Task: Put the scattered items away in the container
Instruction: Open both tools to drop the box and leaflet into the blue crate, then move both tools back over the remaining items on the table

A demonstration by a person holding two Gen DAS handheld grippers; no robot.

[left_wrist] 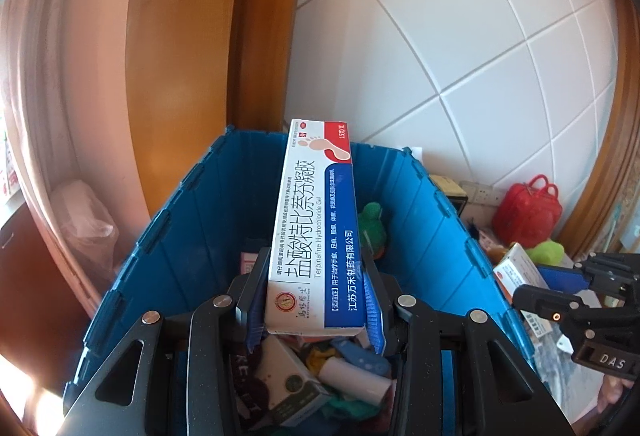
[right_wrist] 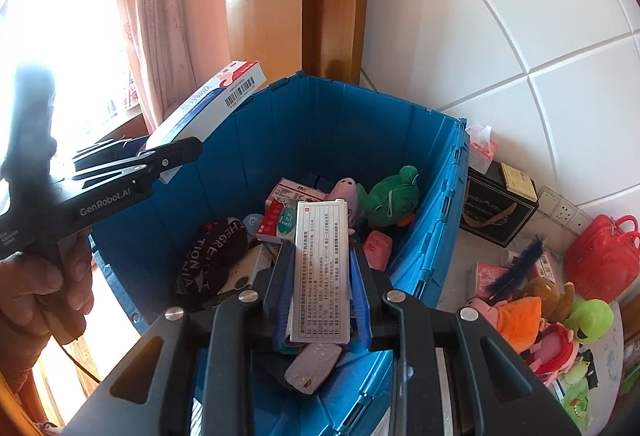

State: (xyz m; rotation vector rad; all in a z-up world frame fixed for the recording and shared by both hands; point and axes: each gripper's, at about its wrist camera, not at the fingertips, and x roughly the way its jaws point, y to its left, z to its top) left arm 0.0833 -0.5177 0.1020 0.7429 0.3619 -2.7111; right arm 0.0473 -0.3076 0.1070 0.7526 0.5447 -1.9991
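My left tongs (left_wrist: 316, 300) pinch the gel box (left_wrist: 312, 220), right tongs (right_wrist: 320, 296) pinch the pill box (right_wrist: 320, 272): 2 light, crushable cartons, gripped at their long sides above the crate (right_wrist: 280, 124).

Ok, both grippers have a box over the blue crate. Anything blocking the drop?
Nothing visible does. The left gripper holds the gel box, the right gripper the white carton, both over the open blue crate; below lies only loose clutter already inside.

Pale tabletop (right_wrist: 460, 268), blue crate (right_wrist: 320, 140), red bag (right_wrist: 600, 260), black box (right_wrist: 496, 208), plush toys (right_wrist: 552, 316)
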